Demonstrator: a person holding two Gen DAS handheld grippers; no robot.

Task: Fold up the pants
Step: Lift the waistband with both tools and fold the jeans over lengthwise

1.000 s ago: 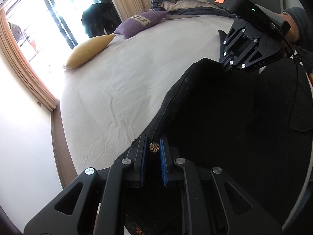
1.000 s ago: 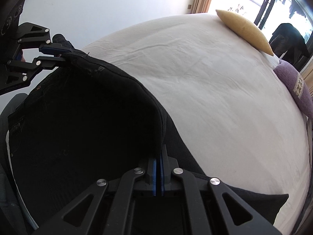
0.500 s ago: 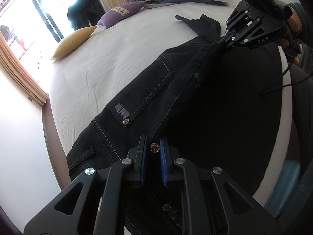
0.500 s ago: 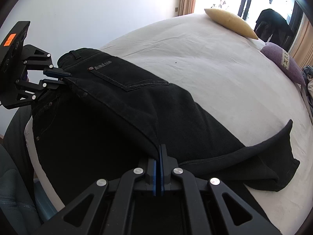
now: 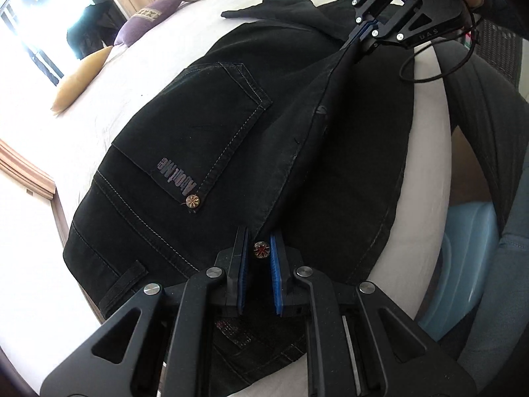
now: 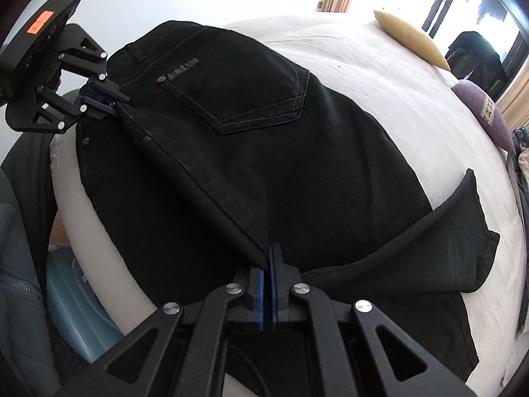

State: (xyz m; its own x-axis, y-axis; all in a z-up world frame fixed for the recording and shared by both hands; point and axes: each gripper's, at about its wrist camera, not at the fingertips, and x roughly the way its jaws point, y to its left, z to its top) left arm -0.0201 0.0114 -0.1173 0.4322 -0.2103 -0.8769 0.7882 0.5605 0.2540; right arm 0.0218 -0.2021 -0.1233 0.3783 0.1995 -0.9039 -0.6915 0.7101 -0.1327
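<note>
On the white bed sheet [image 6: 380, 76] lie the black denim pants [image 6: 281, 165], spread seat-up with the stitched back pocket [image 6: 251, 96] facing you and the waistband toward the near left corner of the mattress. Your left gripper [image 5: 259, 254] grasps the waistband edge, a small copper rivet [image 5: 262, 249] caught between its blue pads [image 5: 243, 264], which stand slightly apart around the thick cloth. Your right gripper [image 6: 267, 284] is clenched tight on the pants' near edge farther down the leg, its blue pads [image 6: 260, 294] almost meeting on the thin fold of fabric. Between your two grippers the held edge runs as a taut, raised ridge above the cloth lying flat beneath it. Seen from your left wrist camera, the right gripper [image 5: 365, 31] pinches that same ridge near the top right, with a black cable trailing from it. From your right wrist camera, the left gripper [image 6: 109, 99] sits at the upper left, beside the waistband. One leg end [image 6: 463, 231] is turned across the other, lying on the sheet to the right. Beyond the pants rest a mustard-yellow pillow [image 6: 410, 39] and a purple cushion [image 6: 486, 115], well apart from the denim. A pale blue plastic tub [image 5: 463, 264] sits beside the bed's near edge.
</note>
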